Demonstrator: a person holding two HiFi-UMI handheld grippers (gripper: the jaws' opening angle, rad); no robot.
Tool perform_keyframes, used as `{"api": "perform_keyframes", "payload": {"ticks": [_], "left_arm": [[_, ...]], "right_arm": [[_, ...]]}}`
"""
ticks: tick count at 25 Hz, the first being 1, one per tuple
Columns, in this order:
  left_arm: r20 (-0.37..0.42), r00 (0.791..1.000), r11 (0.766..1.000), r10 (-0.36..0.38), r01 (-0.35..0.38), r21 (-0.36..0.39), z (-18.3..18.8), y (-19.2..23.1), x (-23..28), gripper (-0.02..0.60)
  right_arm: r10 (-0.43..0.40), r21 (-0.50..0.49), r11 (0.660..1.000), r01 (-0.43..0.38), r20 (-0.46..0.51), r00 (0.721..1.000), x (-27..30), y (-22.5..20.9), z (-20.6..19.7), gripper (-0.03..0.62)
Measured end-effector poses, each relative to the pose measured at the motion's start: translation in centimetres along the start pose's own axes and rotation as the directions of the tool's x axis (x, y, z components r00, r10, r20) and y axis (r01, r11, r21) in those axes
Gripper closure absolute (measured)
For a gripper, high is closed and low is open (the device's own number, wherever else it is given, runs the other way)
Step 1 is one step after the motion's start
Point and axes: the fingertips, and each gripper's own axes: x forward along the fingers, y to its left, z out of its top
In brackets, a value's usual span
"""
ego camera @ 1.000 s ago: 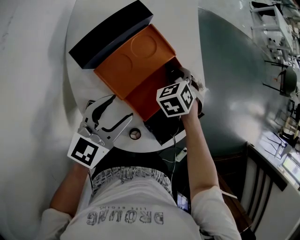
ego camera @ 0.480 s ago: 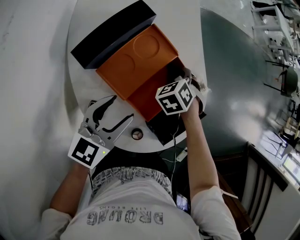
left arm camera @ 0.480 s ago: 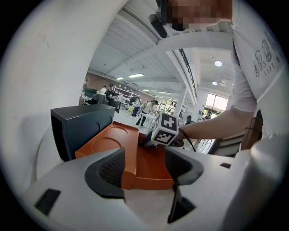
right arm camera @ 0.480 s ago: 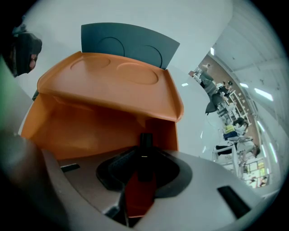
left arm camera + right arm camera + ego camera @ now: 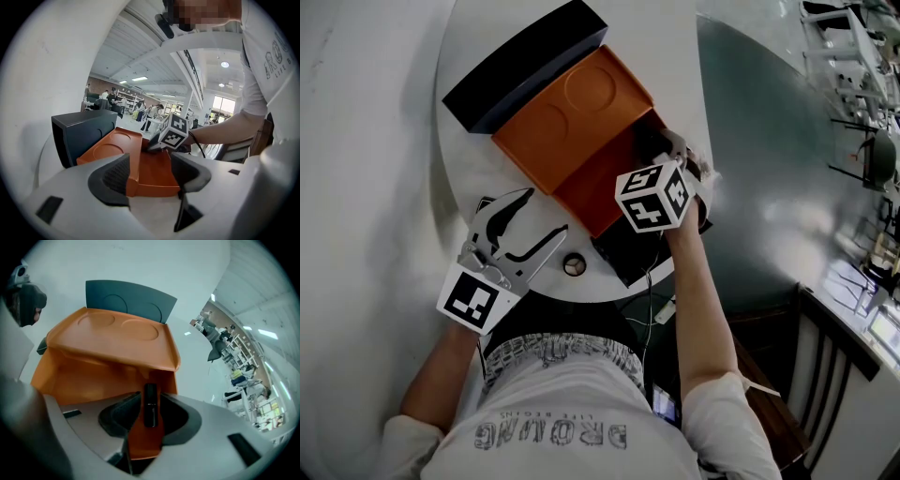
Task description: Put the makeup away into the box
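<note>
- Since a second ago almost nothing on the table has shifted. Only the jaws of the right gripper (image 5: 150, 414) have just been opening, with a dark lipstick tube (image 5: 150, 405) between them.
- Nearest, the person's white shirt (image 5: 553, 398) carries large dark letters I cannot read with certainty. A smaller line by them begins "LIFE".
- Near the front edge of the white round table (image 5: 675, 56) rests the left gripper (image 5: 542, 214), its tongs spread wide with nothing between them, pointing toward the box.
- A small round pot (image 5: 573, 266) sits on the table just beside that gripper, outside the box.
- A black flat case (image 5: 626, 253) lies at the table's near edge under the right forearm, against the box's near corner.
- The right gripper reaches down into the deep near compartment of the orange box (image 5: 581, 192). Its pads stand apart on either side of the tube and do not press it.
- The tube lies on the orange floor, close to the wall under the raised shelf.
- That raised orange shelf (image 5: 567, 117) has two round recesses pressed into it.
- Farthest, a dark outer case (image 5: 525, 66) stands against the box's far side.
- The gripper cubes show only black-and-white square markers, no words.
</note>
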Motion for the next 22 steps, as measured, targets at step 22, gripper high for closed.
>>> {"api": "perform_keyframes", "payload": {"ticks": [22], "left_arm": [[-0.026,0.999,0.988,-0.031,0.034,0.15,-1.4,-8.7,-2.7,0.302]], "right_arm": [[0.003,0.254,0.961,-0.108,0.383,0.924,-14.0,1.4,-0.7,0.481]]}}
